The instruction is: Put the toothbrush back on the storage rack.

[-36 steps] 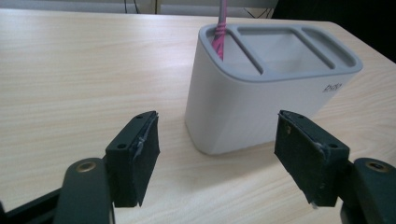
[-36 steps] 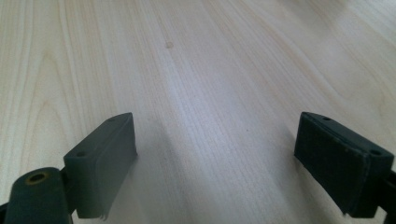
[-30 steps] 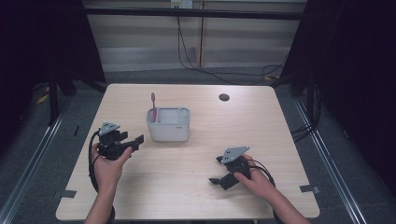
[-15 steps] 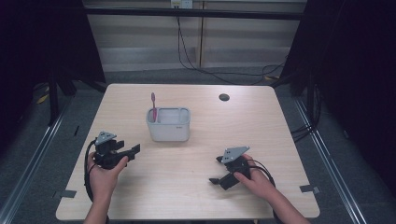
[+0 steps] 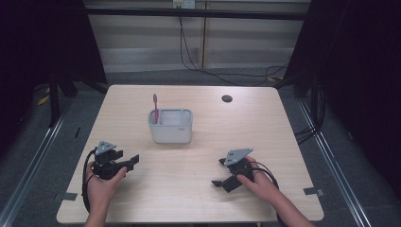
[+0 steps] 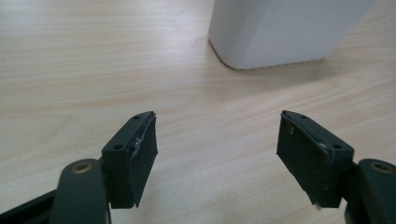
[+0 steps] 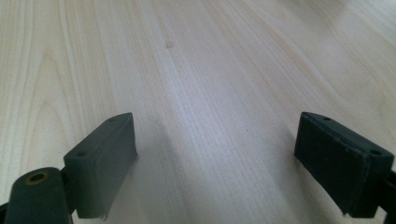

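Filling the middle of the high view, the pale wooden worktop (image 5: 198, 198) carries everything, with dark floor and metal rails along both its sides. A white rectangular holder (image 5: 171, 126) stands upright a little left of centre and nearer the far edge than the near one; in the left gripper view its rounded lower corner (image 6: 280, 32) rises beyond the fingers, resting flat on the wood. The left gripper (image 5: 132, 161) is held in the person's left hand (image 5: 101, 182) near the near-left corner, pointing to the right across the worktop, and its two black fingers (image 6: 135, 158) stand well apart with only bare wood between them. The right gripper (image 5: 218, 172) is held in the right hand (image 5: 257, 182) toward the near-right part of the worktop, aimed left; its fingers (image 7: 105, 156) are likewise spread wide over bare wood, gripping nothing. A pink toothbrush (image 5: 155, 108) stands upright in the left end of the holder, its head above the rim. A small dark round grommet (image 5: 227, 98) sits in the worktop near the far edge, right of centre and well apart from the holder.
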Demonstrator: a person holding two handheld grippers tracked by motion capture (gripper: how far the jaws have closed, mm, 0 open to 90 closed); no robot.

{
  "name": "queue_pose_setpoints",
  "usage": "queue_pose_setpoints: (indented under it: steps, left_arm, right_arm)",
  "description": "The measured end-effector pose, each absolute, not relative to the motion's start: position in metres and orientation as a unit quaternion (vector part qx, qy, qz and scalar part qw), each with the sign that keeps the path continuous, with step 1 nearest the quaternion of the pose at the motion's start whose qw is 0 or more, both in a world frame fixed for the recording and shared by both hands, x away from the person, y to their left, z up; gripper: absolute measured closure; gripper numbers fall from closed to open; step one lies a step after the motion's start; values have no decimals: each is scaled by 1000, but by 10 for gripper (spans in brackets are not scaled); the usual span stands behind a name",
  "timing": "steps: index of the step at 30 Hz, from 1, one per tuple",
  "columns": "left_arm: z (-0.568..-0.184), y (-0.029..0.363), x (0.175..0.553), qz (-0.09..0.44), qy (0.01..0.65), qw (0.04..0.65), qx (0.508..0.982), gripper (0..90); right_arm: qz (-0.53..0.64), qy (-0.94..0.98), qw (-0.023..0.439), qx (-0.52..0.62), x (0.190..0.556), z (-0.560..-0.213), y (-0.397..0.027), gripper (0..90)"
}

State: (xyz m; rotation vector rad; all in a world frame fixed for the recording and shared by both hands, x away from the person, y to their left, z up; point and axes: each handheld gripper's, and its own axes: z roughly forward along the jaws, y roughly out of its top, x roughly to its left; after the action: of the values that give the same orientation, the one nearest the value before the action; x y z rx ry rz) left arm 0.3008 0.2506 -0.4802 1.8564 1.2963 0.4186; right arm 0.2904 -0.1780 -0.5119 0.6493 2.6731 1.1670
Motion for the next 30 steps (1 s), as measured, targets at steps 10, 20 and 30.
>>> queue_pose_setpoints:
  steps: [10,20,30]
  left_arm:
    - [-488,251,298,171,503,387,753,277]
    - [-493,249,297,172,498,375,763,266]
    - [-498,248,298,171,493,362,772,265]
  right_arm:
    - [389,892,77,217,290,-512,-178,120]
    - [389,892,77,217,290,-512,-178,120]
    - [389,892,77,217,290,-512,-178,120]
